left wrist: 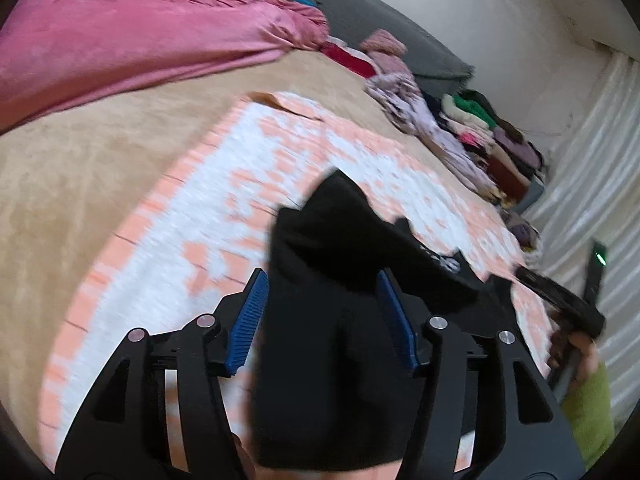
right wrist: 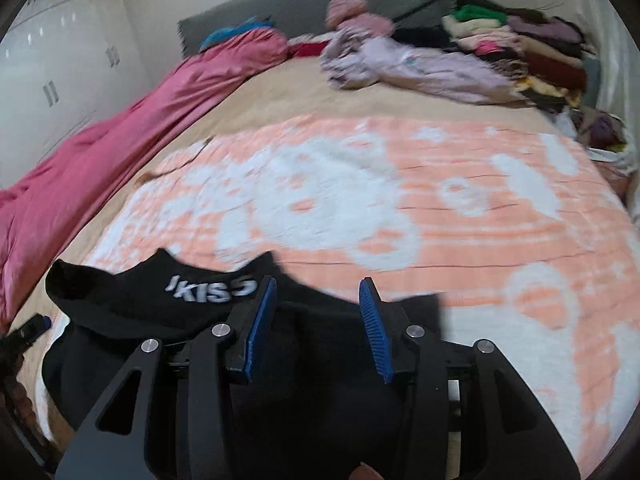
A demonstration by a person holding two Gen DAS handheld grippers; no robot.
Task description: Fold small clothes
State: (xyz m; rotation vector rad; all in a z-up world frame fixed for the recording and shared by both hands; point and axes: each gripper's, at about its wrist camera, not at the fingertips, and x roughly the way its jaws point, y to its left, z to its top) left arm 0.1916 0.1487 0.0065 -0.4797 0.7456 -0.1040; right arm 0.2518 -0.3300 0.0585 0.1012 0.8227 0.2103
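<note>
Both grippers, left gripper (left wrist: 322, 320) and right gripper (right wrist: 316, 328), stand half-open around the black sock (right wrist: 160, 300) on the peach blanket (right wrist: 480, 216), pressing nothing; pairing underway, fold next.

Ahead of the fingers (right wrist: 316, 328) the peach and white blanket (right wrist: 460, 216) lies flat and bare, so a hand could slide across it. Black socks (right wrist: 160, 300) lie right at the fingers and to their left. Far ahead, a heap of lilac clothes (right wrist: 420, 68) and a stack of folded clothes (right wrist: 532, 52) block the way by the grey headboard (right wrist: 304, 4). Far to the left, a pink quilt (right wrist: 120, 128) runs along the bed's edge.
</note>
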